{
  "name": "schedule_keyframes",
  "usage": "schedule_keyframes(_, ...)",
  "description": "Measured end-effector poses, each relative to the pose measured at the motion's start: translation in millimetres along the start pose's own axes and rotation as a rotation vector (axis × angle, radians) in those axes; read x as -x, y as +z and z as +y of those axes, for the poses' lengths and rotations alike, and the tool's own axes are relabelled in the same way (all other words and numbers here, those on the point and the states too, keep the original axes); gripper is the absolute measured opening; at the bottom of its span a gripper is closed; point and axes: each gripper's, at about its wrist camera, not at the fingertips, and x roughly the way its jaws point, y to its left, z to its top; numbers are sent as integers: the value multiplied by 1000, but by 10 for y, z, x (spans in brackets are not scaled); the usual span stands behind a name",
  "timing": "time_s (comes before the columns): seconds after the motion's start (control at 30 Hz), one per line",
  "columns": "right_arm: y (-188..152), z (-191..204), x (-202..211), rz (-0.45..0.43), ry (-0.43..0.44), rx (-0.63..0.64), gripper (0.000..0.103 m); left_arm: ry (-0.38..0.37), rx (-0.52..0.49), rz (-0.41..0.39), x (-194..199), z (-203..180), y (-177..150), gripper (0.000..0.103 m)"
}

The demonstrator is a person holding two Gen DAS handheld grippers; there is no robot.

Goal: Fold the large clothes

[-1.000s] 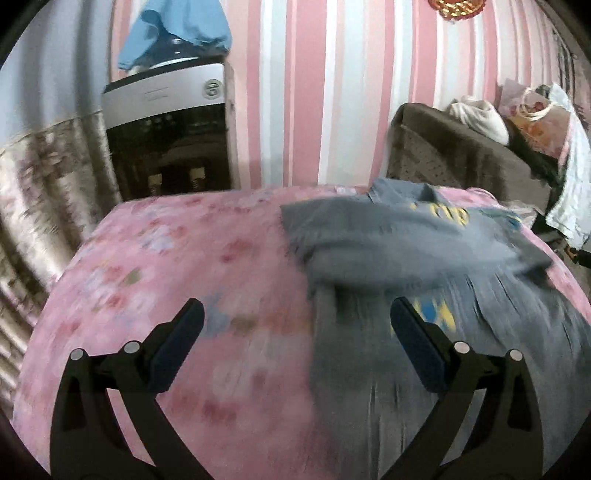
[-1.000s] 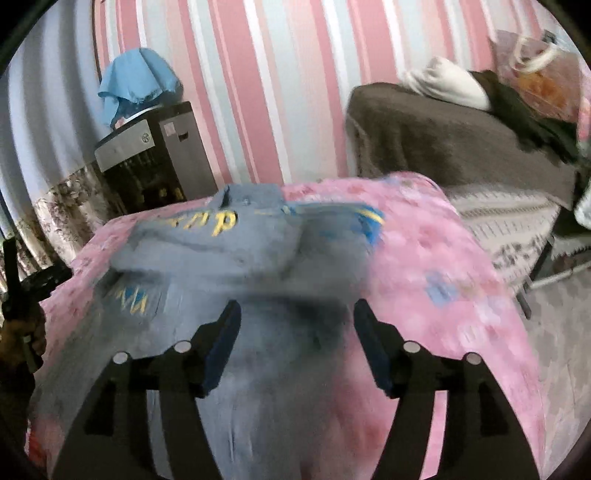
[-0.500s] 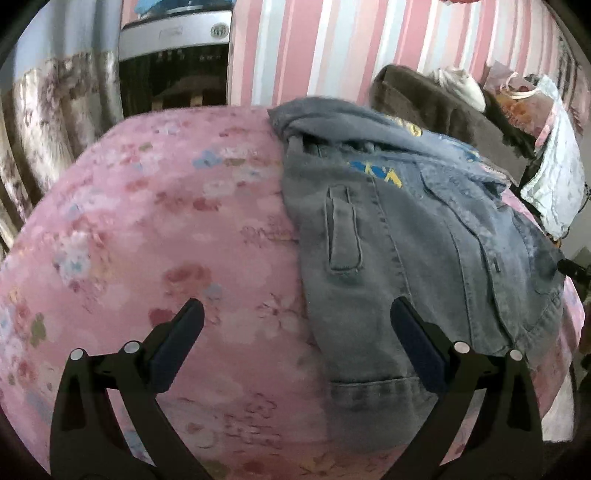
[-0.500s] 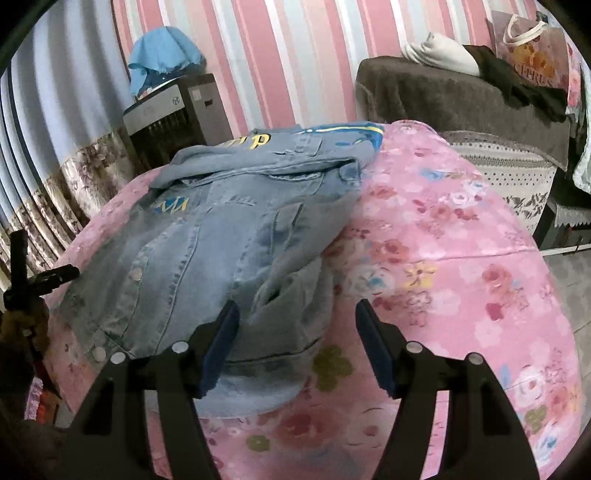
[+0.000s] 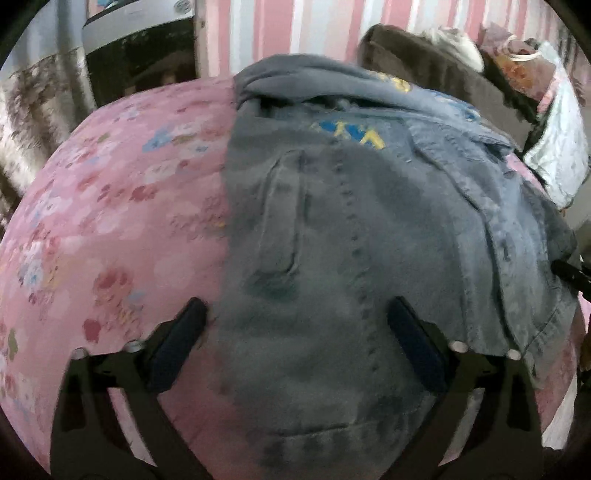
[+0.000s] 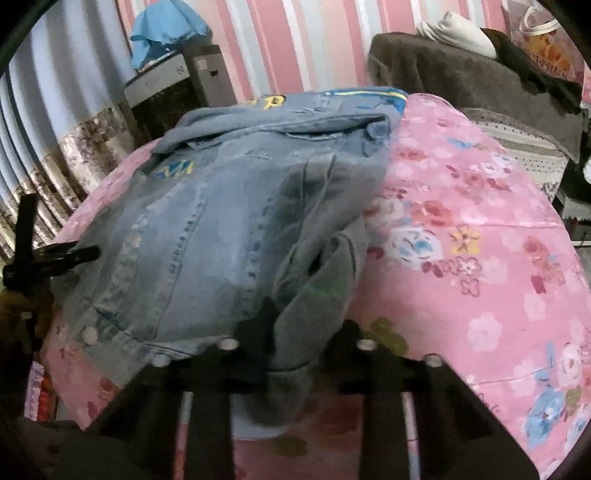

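Observation:
A blue denim jacket [image 5: 332, 229] with yellow and blue lettering lies partly folded on a pink floral bed cover [image 5: 110, 206]. My left gripper [image 5: 295, 325] is open, with its jaws spread over the jacket's near hem. In the right wrist view the jacket [image 6: 207, 221] lies at centre left on the cover [image 6: 480, 258]. My right gripper [image 6: 306, 328] is shut on a bunched fold of the jacket's lower right edge. The left gripper's tip [image 6: 55, 254] shows at the left edge of that view.
A grey and black appliance [image 5: 140, 48] stands behind the bed against the striped wall, with a blue cloth [image 6: 166, 26] on top. A brown covered sofa [image 6: 461, 74] with clothes and a bag is at the back right. A floral curtain [image 6: 85, 147] hangs at left.
Both grippers have moved in close to the jacket. The right gripper has closed on the jacket's lower right edge. The left gripper stays open over the near hem.

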Motion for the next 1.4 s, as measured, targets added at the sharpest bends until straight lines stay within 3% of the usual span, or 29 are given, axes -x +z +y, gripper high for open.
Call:
schedule_keyframes(0.1, 43, 25, 96, -48, 22, 8, 14, -45, 0, -28, 23, -30, 40, 36)
schedule_keyframes(0.2, 132, 10, 266, -106, 28, 11, 13, -77, -20, -63, 119, -108, 25, 15)
schedule_keyframes(0.3, 240, 21, 492, -165, -13, 42, 12, -101, -33, -118, 404, -207, 15, 10)
schedule_keyframes(0.47, 359, 7, 913, -272, -50, 53, 12, -156, -9, -223, 963, -310, 18, 10)
schedule_keyframes(0.57, 335, -97, 850, -236, -35, 22, 13, -136, -6, -188, 864, -315, -21, 18)
schedule_keyframes(0.63, 261, -121, 695, -171, -43, 16, 18, -120, 16, -134, 684, -255, -119, 33)
schedule_keyframes(0.67, 218, -129, 626, -145, -55, 19, 27, -99, 27, -120, 624, -219, -170, 37)
schedule_keyframes(0.73, 108, -158, 513, -108, -53, 9, 44, -77, 68, -92, 520, -133, -291, 78)
schedule_keyframes(0.8, -11, -195, 417, -87, -79, -1, 63, -54, 101, -75, 473, -96, -428, 98)
schedule_keyframes(0.97, -100, -330, 392, -99, -69, -63, 66, -26, 107, -62, 411, -127, -585, 100)
schedule_keyframes(1.1, -99, -264, 331, -93, -91, -31, 66, 14, 107, -83, 397, -193, -572, 99)
schedule_keyframes(1.17, -100, -227, 311, -92, -106, -26, 66, 22, 88, -82, 373, -270, -577, 88)
schedule_keyframes(1.2, -104, -223, 300, -91, -108, -29, 61, 17, 86, -82, 374, -296, -585, 77)
schedule_keyframes(1.23, -112, -214, 283, -85, -103, -34, 54, 18, 78, -89, 379, -331, -590, 65)
schedule_keyframes(1.3, -133, -168, 229, -62, -86, -30, 24, -2, 60, -88, 383, -404, -581, 48)
schedule_keyframes(1.37, -127, -113, 232, -62, -88, -19, 15, -23, 70, -89, 404, -423, -544, 36)
schedule_keyframes(1.4, -109, -99, 254, -69, -84, -16, 13, -15, 64, -96, 434, -435, -519, 21)
